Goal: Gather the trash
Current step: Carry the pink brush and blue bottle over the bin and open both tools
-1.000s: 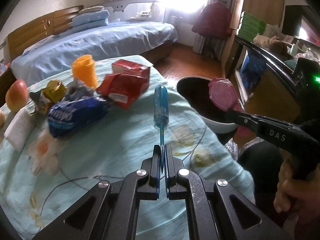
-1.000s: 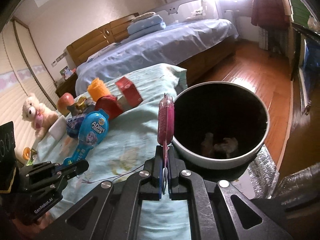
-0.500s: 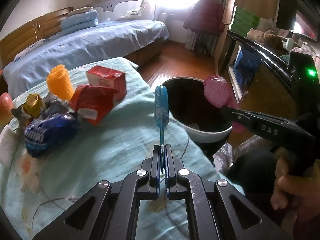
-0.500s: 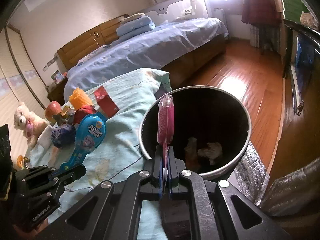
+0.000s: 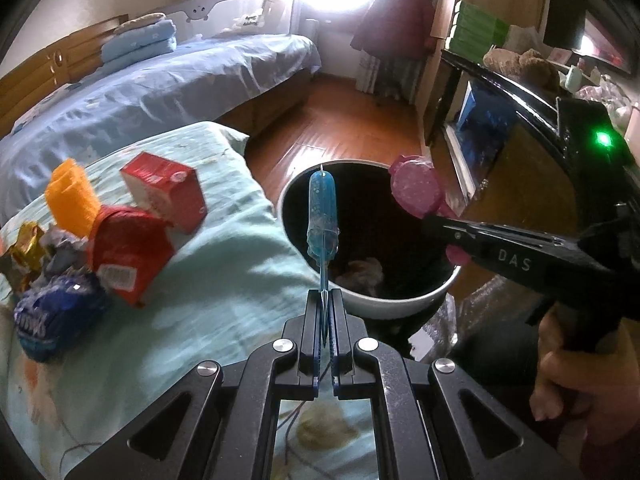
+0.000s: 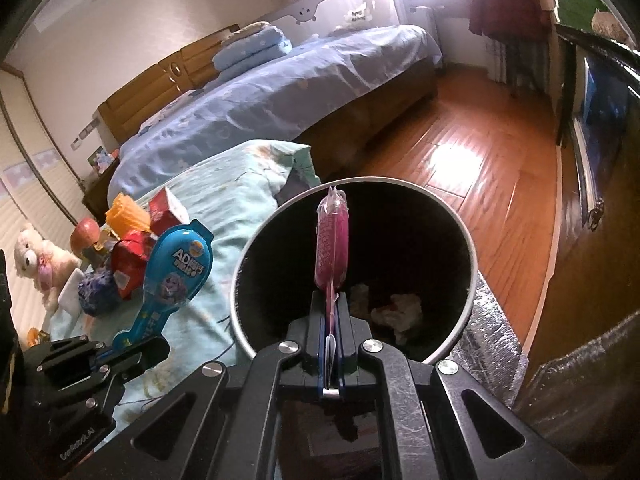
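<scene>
My left gripper [image 5: 325,294] is shut on the tail of a flat blue candy wrapper [image 5: 322,216], seen edge-on over the near rim of the round trash bin [image 5: 400,304]. The same blue wrapper [image 6: 176,276] shows its printed face in the right wrist view. My right gripper [image 6: 331,300] is shut on a pink wrapper [image 6: 332,246], held above the bin's dark opening. The pink wrapper [image 5: 416,190] hangs over the bin's right side in the left wrist view. The bin [image 6: 466,316] holds crumpled paper [image 6: 400,310] at the bottom.
On the teal-covered table [image 5: 208,300] lie a red carton [image 5: 164,192], a crushed red pack [image 5: 128,252], an orange cup [image 5: 70,196], a blue biscuit pack [image 5: 52,320] and foil scraps. A blue bed [image 6: 280,96], wooden floor and a dark cabinet [image 5: 500,128] surround the bin.
Both grippers have carried their wrappers sideways from over the table to the bin. The bin now fills more of each view and the table items have slid left.
</scene>
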`<state>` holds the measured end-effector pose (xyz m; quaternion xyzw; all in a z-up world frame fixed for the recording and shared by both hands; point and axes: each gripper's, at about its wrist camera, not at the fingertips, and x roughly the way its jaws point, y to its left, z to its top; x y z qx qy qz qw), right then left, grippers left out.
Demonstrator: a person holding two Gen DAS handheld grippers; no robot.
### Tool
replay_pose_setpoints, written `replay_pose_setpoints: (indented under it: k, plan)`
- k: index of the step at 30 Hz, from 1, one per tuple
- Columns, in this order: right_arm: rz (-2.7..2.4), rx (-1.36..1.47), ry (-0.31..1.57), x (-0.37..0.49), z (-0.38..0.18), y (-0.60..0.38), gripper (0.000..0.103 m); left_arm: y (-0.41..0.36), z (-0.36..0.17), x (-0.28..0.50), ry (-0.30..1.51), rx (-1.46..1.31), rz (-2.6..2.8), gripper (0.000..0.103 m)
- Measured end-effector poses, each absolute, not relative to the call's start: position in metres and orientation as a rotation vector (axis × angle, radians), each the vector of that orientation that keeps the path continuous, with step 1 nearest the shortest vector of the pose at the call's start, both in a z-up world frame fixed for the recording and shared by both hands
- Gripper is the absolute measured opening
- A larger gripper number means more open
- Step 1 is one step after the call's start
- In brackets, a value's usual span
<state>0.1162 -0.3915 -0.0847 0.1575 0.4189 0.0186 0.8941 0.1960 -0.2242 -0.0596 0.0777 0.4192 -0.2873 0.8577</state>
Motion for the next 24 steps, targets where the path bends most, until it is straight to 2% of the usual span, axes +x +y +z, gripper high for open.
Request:
replay_pose_setpoints:
  k: [24]
  plan:
    - [0.026,0.357,0.92,0.144,-0.098,-0.418,0.006,-0.27,-0.072,0.241,0.922,0.185,-0.623,0.003]
